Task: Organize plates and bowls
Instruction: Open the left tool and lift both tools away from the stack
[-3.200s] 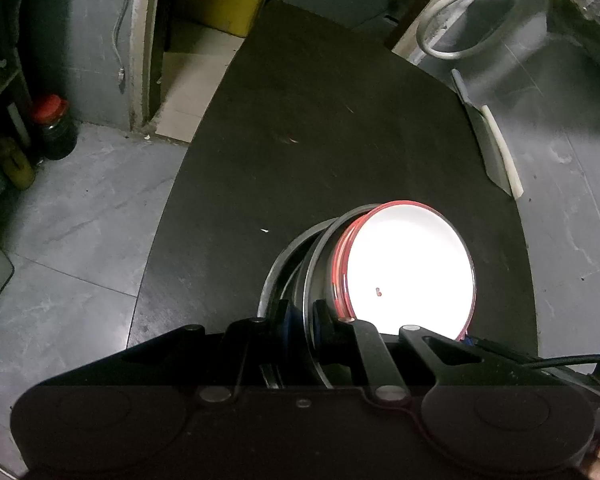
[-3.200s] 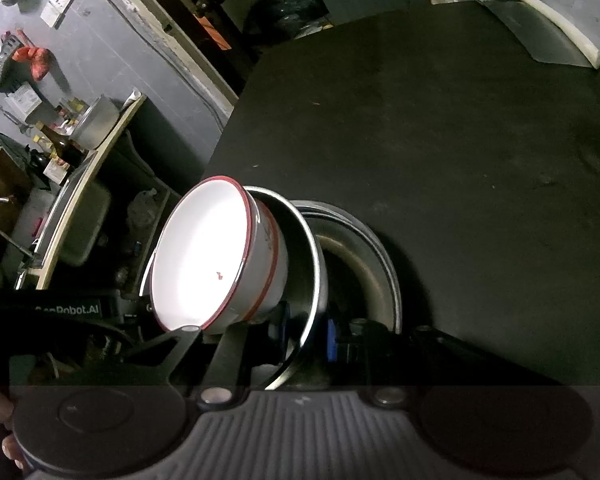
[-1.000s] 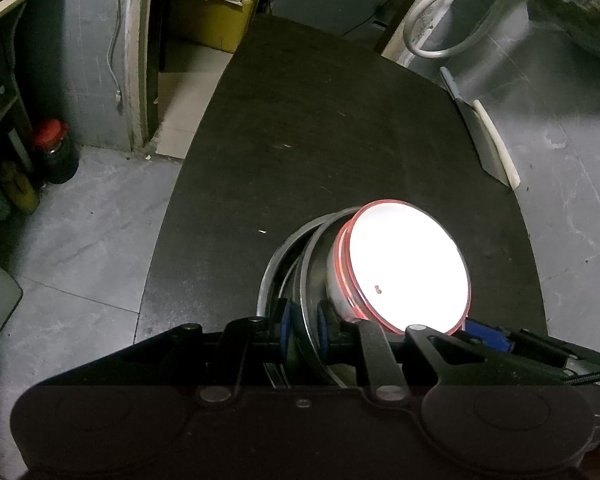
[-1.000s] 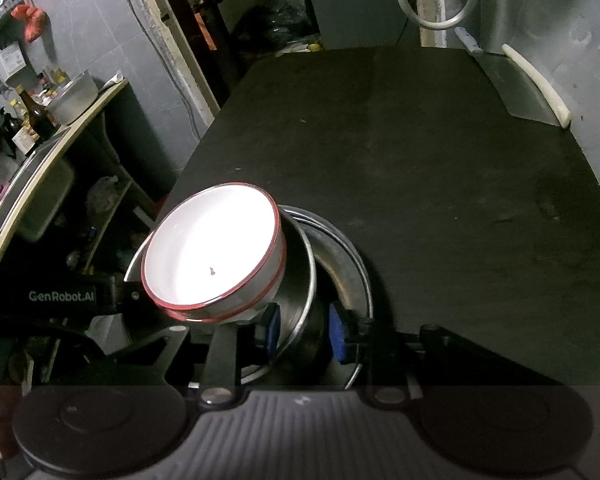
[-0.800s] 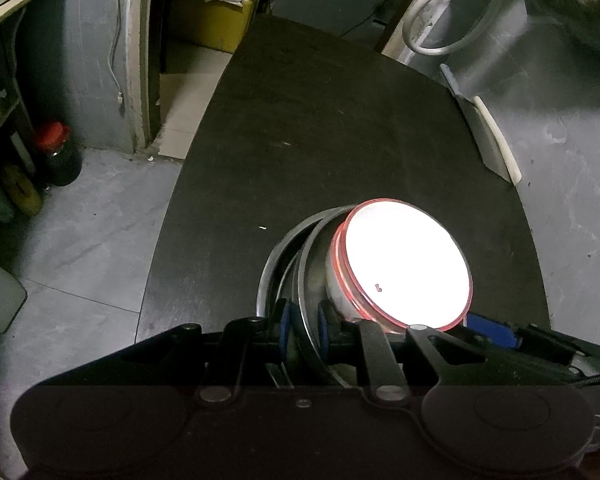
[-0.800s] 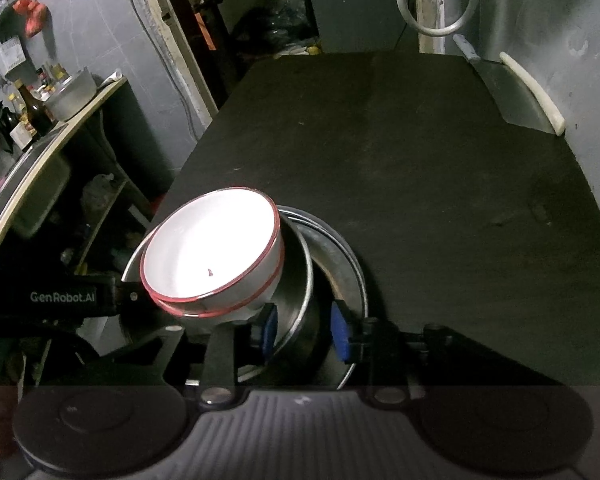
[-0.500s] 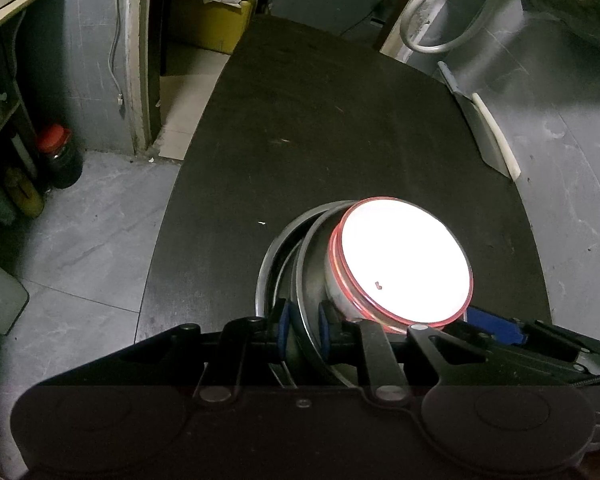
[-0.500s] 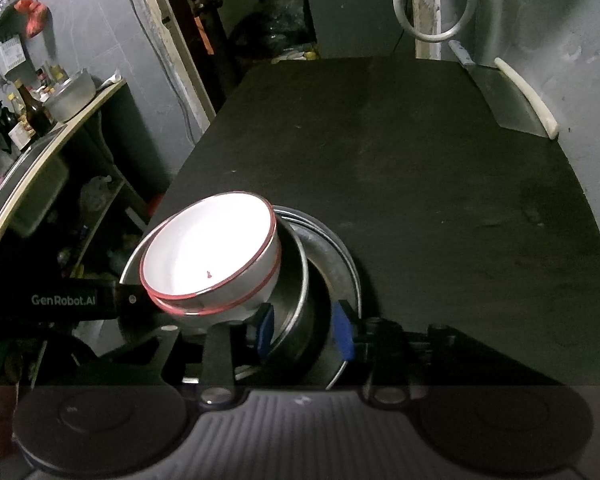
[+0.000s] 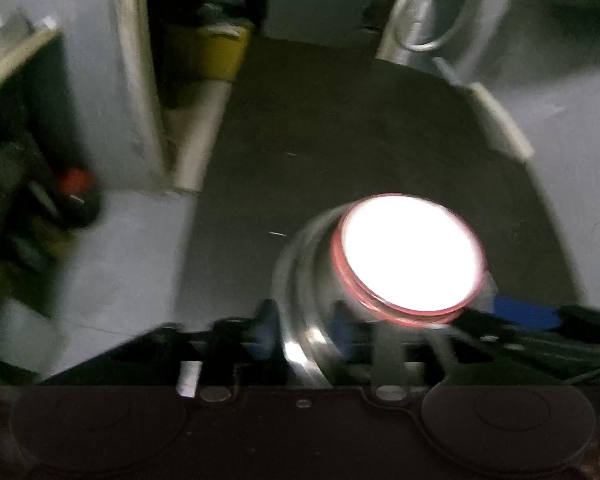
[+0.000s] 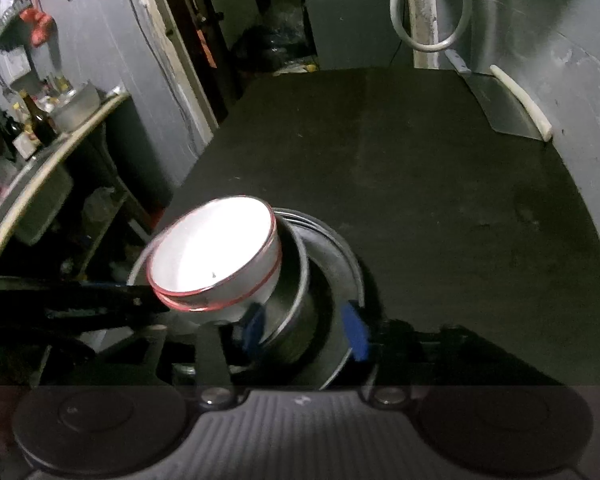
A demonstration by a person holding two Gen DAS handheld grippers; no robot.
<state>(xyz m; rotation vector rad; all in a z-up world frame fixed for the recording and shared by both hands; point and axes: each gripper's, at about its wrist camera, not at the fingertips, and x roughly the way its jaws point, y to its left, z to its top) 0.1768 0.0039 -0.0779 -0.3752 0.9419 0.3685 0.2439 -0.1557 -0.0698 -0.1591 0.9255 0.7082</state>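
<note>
Dark table (image 10: 440, 200) (stacked bowls (image 10: 216, 256) aboard)

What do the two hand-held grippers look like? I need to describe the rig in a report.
Both are black. The right hand-held gripper has angular black fingers with blue pads, two round silver screws and a grey ribbed body panel. The left hand-held gripper, blurred here, shows the same black fingers, blue pads and silver screws; a thin cable trails at its right edge.
</note>
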